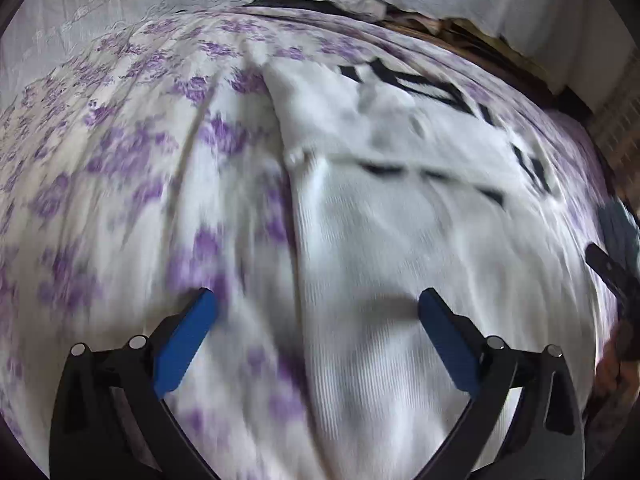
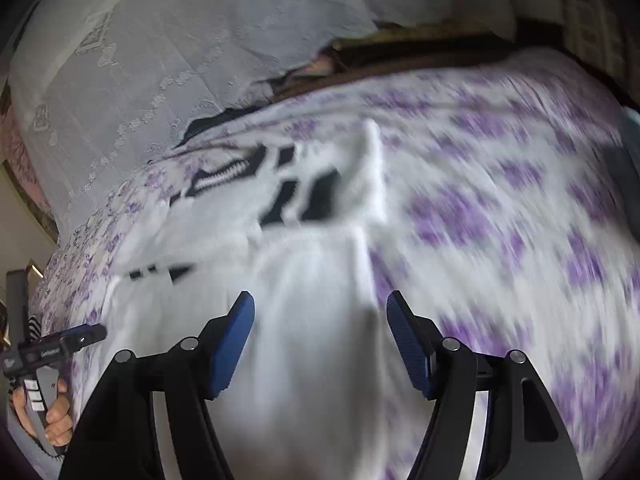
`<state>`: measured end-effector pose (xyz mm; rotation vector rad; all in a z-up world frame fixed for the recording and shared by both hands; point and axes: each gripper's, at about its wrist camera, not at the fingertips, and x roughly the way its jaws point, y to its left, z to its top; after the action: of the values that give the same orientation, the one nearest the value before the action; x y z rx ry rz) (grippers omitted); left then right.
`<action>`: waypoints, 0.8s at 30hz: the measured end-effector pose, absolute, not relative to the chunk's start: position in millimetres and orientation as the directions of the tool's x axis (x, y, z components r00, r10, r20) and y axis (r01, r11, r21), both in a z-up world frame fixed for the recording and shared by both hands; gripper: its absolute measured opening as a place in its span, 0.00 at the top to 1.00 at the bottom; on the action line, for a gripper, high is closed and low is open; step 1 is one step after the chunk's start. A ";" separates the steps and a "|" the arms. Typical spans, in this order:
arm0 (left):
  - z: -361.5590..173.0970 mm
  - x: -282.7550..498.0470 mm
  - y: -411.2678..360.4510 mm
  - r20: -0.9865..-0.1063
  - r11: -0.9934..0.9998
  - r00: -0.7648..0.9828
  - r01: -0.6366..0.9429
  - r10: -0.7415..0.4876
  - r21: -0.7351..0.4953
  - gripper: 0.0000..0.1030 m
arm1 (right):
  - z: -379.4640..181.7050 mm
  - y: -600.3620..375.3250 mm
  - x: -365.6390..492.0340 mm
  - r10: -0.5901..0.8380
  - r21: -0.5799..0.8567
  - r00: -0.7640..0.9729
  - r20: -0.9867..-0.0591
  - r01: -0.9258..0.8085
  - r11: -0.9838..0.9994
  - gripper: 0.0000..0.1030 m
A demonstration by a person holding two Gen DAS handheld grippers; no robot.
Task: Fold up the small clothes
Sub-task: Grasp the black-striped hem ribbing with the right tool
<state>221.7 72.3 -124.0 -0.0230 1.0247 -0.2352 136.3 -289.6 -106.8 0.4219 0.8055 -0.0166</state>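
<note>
So on my left cam the left gripper (image 1: 318, 300) is hanging over the bed with both blue pads spread wide and nothing between them, one pad over the sheet and the other over the garment. The white ribbed garment with black markings (image 1: 400, 208) is spread flat, filling the frame from center out toward 3 o'clock, its left edge running up toward 12; the frame is pretty smeared, so I can't tell what kind of garment it is. At 3 o'clock I catch the other tool at the edge of view. On the right cam the right gripper (image 2: 320, 308) is spread apart too, empty, hovering over the garment's right edge. My left hand (image 2: 56, 412) on its handle shows at 8 o'clock. Underneath is a purple floral bedsheet (image 2: 500, 220), and a white lace cover (image 2: 180, 40) sits up at 11 o'clock.
</note>
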 end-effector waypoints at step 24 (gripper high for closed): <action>-137.6 92.2 52.8 -0.752 0.773 0.273 0.439 -0.600 -0.457 0.04 | -127.9 -274.0 25.8 0.502 0.660 0.643 -0.578 0.008 0.751 0.48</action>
<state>92.2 52.8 -137.6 -0.1703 1.0891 -0.7033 25.8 -274.0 -127.9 0.6778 0.8361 0.3072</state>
